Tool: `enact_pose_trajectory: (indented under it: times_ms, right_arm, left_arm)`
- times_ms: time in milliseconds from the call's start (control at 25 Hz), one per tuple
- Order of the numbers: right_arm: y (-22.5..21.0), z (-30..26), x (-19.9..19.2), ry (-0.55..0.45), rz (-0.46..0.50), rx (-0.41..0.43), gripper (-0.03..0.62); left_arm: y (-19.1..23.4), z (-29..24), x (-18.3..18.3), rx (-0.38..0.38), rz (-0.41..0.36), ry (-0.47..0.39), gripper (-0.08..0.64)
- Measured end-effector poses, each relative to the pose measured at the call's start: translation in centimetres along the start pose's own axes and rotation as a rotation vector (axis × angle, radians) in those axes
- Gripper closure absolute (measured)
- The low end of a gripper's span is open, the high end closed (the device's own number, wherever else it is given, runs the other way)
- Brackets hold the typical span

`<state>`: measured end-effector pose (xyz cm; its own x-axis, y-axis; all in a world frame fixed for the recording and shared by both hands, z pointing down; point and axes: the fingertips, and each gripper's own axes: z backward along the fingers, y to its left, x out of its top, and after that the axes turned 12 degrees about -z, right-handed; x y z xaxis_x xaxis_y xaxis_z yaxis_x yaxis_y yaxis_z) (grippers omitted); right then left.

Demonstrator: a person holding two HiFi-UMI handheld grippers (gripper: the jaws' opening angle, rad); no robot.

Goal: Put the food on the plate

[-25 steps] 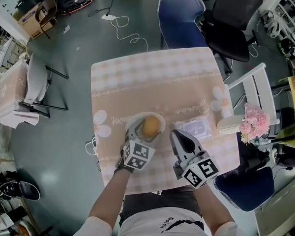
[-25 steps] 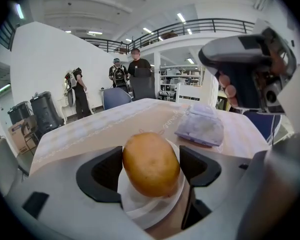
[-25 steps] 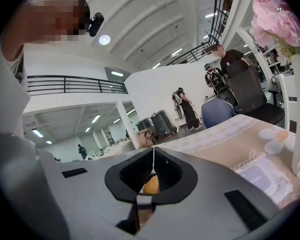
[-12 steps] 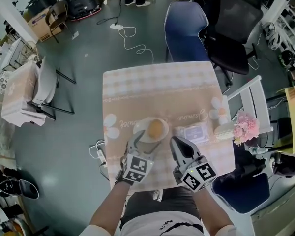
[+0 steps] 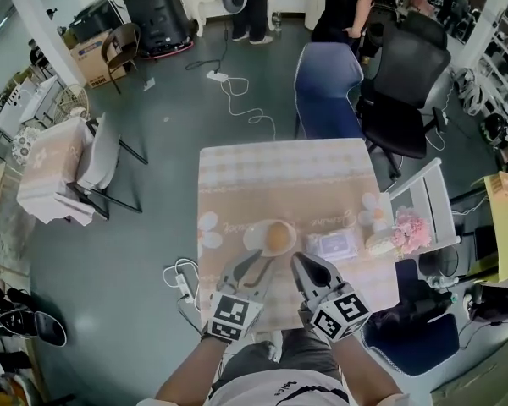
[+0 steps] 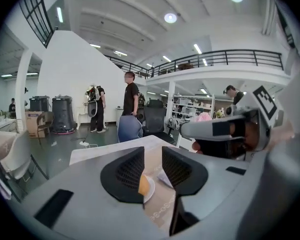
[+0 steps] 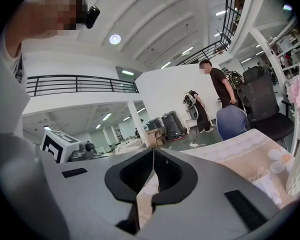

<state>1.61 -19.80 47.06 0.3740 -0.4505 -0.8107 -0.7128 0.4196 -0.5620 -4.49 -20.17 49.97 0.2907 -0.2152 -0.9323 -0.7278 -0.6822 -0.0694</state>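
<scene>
Your left gripper (image 5: 251,269) and right gripper (image 5: 305,267) share one build: a smooth light-grey housing that tapers forward into two jaws with black inner faces. The inner pads (image 6: 126,170) carry a fine ribbed grid. Small black rectangular insets (image 7: 244,202) sit flush in the housing on either side of the jaws. Each gripper bears a cube: the left marker cube (image 5: 231,315) and the right marker cube (image 5: 339,313) show black square patterns on white faces. You wear a white shirt (image 5: 288,389) with small dark lettering across the chest.
</scene>
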Motion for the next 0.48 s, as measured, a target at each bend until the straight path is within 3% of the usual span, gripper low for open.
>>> enact_pose_trajectory:
  times_ms: [280,480]
  right_arm:
    - [3.8,0.9,1.2,-0.012,0.032,0.034,0.574]
    - [5.9,1.9,2.0,-0.031,0.06,0.051,0.574]
  left_arm:
    - [-0.8,3.6,3.7,0.007,0.06,-0.062,0.534]
    - [-1.8,5.8,6.1,-0.003,0.08,-0.106,0.554]
